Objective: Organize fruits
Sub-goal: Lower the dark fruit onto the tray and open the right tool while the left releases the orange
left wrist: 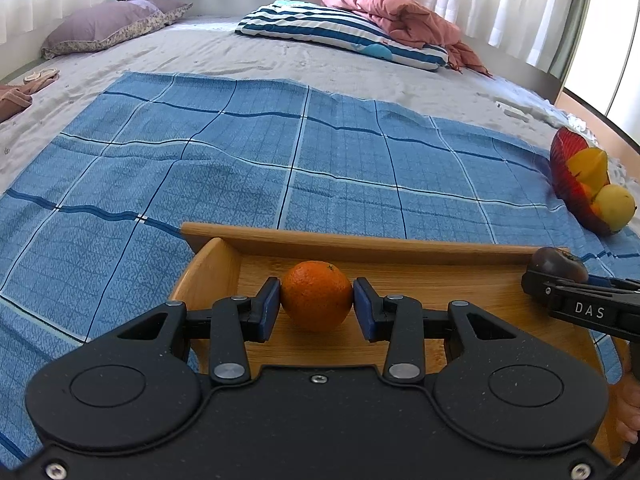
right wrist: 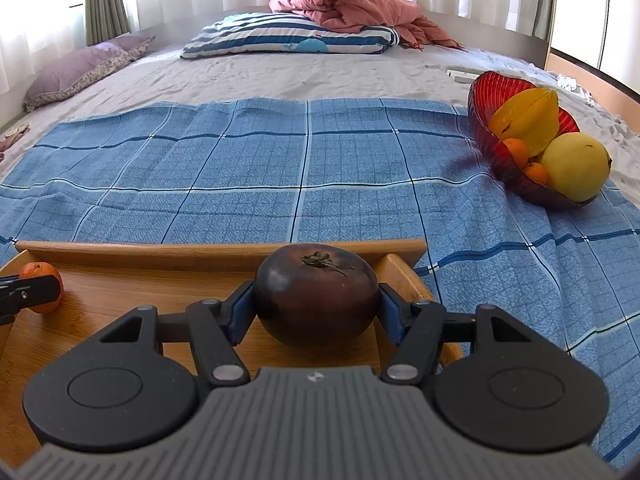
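A wooden tray (left wrist: 360,242) (right wrist: 200,250) lies on a blue checked cloth (left wrist: 240,168) (right wrist: 280,168) on the bed. My left gripper (left wrist: 317,306) is shut on an orange (left wrist: 317,295) over the tray's left part; the orange also shows in the right wrist view (right wrist: 40,272). My right gripper (right wrist: 317,310) is shut on a dark purple-brown tomato (right wrist: 316,294) over the tray's right part; the tomato also shows in the left wrist view (left wrist: 558,264). A red glass bowl (right wrist: 486,92) (left wrist: 560,160) at the right holds a starfruit (right wrist: 528,120), a yellow round fruit (right wrist: 576,166) and small oranges (right wrist: 518,150).
A striped pillow (right wrist: 288,38), a pink blanket (right wrist: 352,6) and a purple pillow (right wrist: 80,68) lie at the far end of the bed. A white object (right wrist: 464,74) lies behind the bowl. The bed's edge runs along the right.
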A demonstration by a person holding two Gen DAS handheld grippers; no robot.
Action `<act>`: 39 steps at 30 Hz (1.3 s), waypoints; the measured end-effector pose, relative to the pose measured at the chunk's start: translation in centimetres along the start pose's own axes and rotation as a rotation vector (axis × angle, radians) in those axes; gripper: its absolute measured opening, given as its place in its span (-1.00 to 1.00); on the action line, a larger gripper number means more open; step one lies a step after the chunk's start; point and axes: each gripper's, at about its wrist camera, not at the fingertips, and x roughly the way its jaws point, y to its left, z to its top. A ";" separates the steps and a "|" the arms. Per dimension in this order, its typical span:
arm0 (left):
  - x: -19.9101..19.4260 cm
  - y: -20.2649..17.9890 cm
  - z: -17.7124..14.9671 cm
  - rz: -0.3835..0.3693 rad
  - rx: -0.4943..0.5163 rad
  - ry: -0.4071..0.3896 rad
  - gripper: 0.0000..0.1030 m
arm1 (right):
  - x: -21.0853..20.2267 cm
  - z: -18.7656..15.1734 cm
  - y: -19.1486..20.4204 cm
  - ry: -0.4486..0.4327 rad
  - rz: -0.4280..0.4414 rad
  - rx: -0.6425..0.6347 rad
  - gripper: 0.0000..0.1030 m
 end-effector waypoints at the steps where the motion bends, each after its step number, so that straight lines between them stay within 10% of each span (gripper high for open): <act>1: 0.0 -0.1 0.0 0.002 0.003 0.000 -0.26 | 0.0 0.0 0.0 0.001 0.000 0.001 0.29; 12: 0.2 0.1 -0.3 0.024 0.011 0.018 -0.20 | -0.6 0.1 0.0 -0.002 0.001 -0.006 0.38; 20: -0.1 0.2 -0.6 0.017 0.011 0.023 0.59 | -1.2 0.0 -0.1 -0.004 0.008 -0.008 0.56; 26: -0.7 0.1 -0.8 0.009 0.019 0.025 0.83 | -1.5 -0.5 -0.1 0.016 0.019 -0.011 0.74; 39: -3.0 0.0 -2.4 0.002 0.046 0.032 0.94 | -3.2 -1.8 -0.1 0.044 0.021 -0.026 0.80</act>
